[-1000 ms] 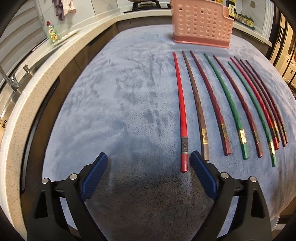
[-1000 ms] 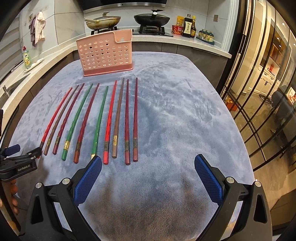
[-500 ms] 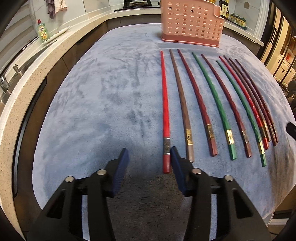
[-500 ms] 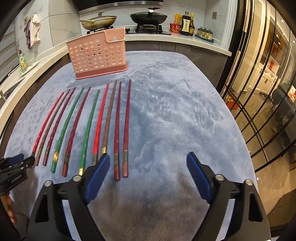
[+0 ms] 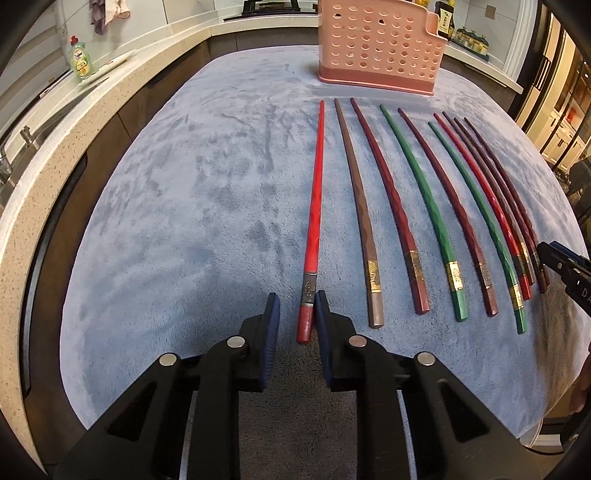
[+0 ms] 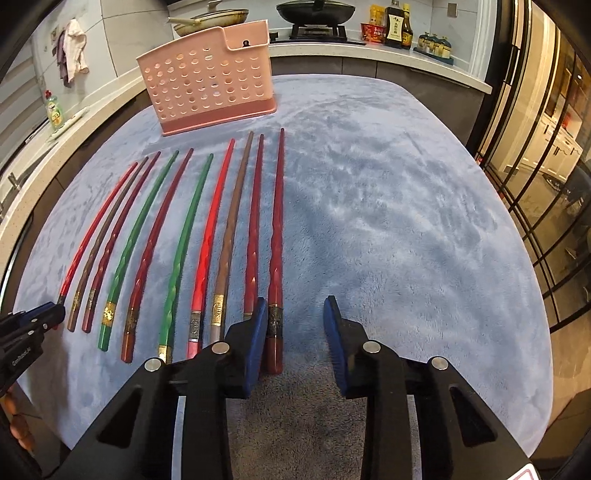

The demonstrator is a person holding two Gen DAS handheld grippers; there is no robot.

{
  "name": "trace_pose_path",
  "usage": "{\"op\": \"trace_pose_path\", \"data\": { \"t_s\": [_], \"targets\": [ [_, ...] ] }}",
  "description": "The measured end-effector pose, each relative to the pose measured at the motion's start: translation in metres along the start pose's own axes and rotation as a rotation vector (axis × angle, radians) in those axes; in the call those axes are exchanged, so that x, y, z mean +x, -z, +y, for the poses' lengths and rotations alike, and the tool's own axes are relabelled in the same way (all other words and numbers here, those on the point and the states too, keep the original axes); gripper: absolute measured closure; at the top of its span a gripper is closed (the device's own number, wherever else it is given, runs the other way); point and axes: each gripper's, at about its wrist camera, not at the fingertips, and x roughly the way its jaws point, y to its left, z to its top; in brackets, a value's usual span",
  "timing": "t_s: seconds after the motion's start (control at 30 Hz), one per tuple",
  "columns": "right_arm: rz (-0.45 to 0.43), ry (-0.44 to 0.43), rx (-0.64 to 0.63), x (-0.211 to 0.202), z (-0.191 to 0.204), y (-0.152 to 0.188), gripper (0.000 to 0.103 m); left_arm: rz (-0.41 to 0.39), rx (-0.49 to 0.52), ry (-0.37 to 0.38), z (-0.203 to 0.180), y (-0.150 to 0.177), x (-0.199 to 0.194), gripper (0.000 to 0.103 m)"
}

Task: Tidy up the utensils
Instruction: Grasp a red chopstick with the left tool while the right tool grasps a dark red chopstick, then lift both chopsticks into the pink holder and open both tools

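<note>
A kitchen counter [image 5: 110,92] curves along the left of the blue cloth-covered surface [image 5: 192,206], with bare cloth left and right of the row. The left gripper [image 5: 296,314] has its fingers slightly apart around the red chopstick [image 5: 314,218], leftmost in the row. The pink holder [image 6: 210,77] stands far. The right gripper [image 6: 294,325] is spread, its left finger touching the dark red chopstick [image 6: 276,236], the rightmost.

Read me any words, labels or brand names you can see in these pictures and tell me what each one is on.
"GenRobot.AI", faint: on the left gripper body, right wrist view.
"D", cut off at the frame edge: on the right gripper body, left wrist view.
Green soap bottle: label too blurred to read.
Dark sauce bottles: labels too small to read.
Bright red chopstick band: an engraved mark, not readable.
Pink utensil holder: no text.
</note>
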Motion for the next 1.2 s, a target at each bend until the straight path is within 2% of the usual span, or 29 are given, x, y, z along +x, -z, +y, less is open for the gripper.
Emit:
{"op": "trace_pose_path", "data": {
  "t_s": [0.03, 0.27, 0.33, 0.43, 0.63, 0.9, 1.2],
  "targets": [
    [0.005, -0.001, -0.001, 0.002, 0.001, 0.000, 0.081, 0.000, 0.000, 0.000, 0.000, 0.000, 0.000, 0.084],
    [-0.007, -0.003, -0.010, 0.005, 0.001, 0.003, 0.082, -0.005, -0.002, 0.006, 0.001, 0.001, 0.001, 0.084],
    [-0.012, 0.003, -0.020, 0.005, 0.001, 0.004, 0.088, -0.007, -0.004, 0.011, 0.002, 0.001, 0.000, 0.084],
    [-0.007, 0.000, -0.015, 0.002, -0.002, 0.004, 0.096, -0.006, -0.011, 0.019, 0.005, 0.000, -0.002, 0.094],
    [-0.031, -0.003, -0.007, -0.015, -0.009, 0.001, 0.096, -0.011, -0.030, 0.043, 0.010, -0.002, -0.009, 0.096],
    [-0.122, -0.026, 0.032, -0.054, -0.020, -0.012, 0.096, -0.073, -0.065, 0.070, 0.022, -0.011, -0.042, 0.096],
    [-0.282, -0.054, 0.067, -0.111, -0.033, -0.052, 0.096, -0.196, -0.083, 0.084, 0.033, -0.041, -0.095, 0.096]
  ]
}}
